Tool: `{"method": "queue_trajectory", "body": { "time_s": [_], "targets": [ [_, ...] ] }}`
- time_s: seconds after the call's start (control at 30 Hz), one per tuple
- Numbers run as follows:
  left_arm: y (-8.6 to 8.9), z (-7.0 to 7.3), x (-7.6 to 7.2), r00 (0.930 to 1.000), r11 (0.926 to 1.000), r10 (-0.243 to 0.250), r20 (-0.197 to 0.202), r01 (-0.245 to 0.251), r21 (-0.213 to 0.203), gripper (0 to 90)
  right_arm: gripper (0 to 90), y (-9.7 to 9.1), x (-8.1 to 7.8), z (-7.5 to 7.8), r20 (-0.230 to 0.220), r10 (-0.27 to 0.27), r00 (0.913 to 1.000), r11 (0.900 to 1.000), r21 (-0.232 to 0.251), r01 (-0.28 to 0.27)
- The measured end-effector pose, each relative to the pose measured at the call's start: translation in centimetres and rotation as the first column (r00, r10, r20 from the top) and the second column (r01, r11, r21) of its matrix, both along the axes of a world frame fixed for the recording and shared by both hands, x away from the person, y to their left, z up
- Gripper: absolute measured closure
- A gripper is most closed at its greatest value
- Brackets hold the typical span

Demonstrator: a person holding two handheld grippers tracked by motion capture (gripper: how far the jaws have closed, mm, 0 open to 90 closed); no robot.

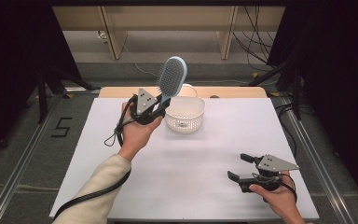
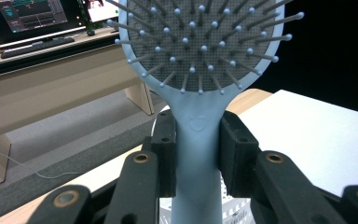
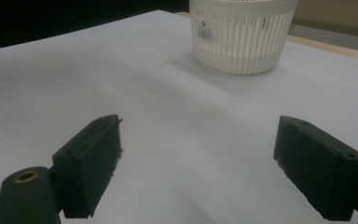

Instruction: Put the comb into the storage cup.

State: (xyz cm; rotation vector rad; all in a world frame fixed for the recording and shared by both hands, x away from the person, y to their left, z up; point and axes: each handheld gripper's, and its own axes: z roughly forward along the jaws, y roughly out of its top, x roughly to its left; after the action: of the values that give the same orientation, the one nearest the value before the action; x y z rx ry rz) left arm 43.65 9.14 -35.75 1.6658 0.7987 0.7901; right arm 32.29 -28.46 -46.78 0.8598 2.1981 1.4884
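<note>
hairbrush up over the basket

left tool (image 1: 161, 103) pinching the blue hairbrush (image 1: 172, 77) by its handle above the white basket (image 1: 185, 114); right tool (image 1: 241, 166) spread wide, low over the desk (image 1: 191, 158).

A pale blue paddle hairbrush (image 1: 172, 77) is held up off the table by its handle — head uppermost, tilted a little to the right, grey bristle pad facing the person. It stands just above the near-left rim of a white slatted basket (image 1: 185, 115) — round, upright, at the table's far middle

hairbrush (image 1: 172, 77): pale blue, grey pad | basket (image 1: 185, 116): white, slatted | table (image 1: 205, 154): white
</note>
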Motion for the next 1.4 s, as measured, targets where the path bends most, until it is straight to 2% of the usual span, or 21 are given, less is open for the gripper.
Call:
{"method": "queue_trajectory", "body": {
  "time_s": [0.5,0.67,1.4],
  "targets": [
    [-0.43,0.12,0.33,1.0,0.9999,-0.006,0.0,0.006,0.009,70.0,15.7,-0.02,0.01,0.0,0.001,0.0,1.0,1.0,0.001,0.0],
    [-0.56,0.15,0.4,1.0,1.0,-0.006,-0.002,0.006,-0.001,70.0,15.8,-0.02,0.0,0.0,0.0,-0.001,1.0,1.0,0.002,0.001],
    [-0.99,0.31,0.7,1.0,1.0,-0.008,-0.001,0.008,-0.003,70.0,15.8,-0.01,0.0,0.01,0.003,-0.003,1.0,1.0,0.005,0.003]
  ]
}}
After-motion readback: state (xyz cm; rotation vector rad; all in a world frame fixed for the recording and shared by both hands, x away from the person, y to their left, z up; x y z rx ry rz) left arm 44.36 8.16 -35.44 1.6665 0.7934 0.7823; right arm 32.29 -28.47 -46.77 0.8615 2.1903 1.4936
